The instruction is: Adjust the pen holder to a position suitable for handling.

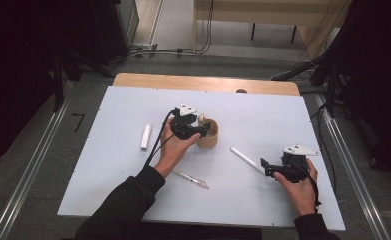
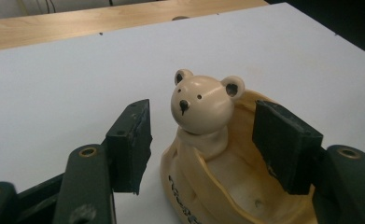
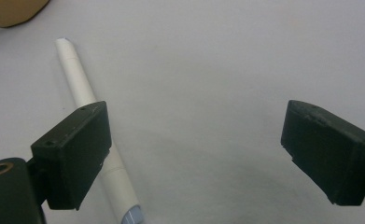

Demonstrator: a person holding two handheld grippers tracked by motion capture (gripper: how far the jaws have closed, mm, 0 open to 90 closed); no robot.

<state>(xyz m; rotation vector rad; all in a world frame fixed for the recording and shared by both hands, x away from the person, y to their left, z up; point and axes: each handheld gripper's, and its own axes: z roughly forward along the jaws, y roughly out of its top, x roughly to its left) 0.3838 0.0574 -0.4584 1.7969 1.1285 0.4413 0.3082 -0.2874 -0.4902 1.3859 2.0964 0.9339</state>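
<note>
A white table top [image 1: 133,105] sits on grey floor with dark curtains at both sides. The left gripper [image 1: 197,129], jaws spread, straddles the bear-shaped pen holder [image 2: 203,140] at mid-frame without pinching it. The right gripper [image 1: 263,165] gapes empty beside a white pen [image 3: 89,116], lower right.

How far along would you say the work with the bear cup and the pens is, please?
Nothing looks done: the bear cup holds no pens. In hand: the left tool stands open around the cup's bear side, pads clear of it. The right tool is open, one jaw over the white pen. Left: that pen, the white tube and the clear pen.
</note>
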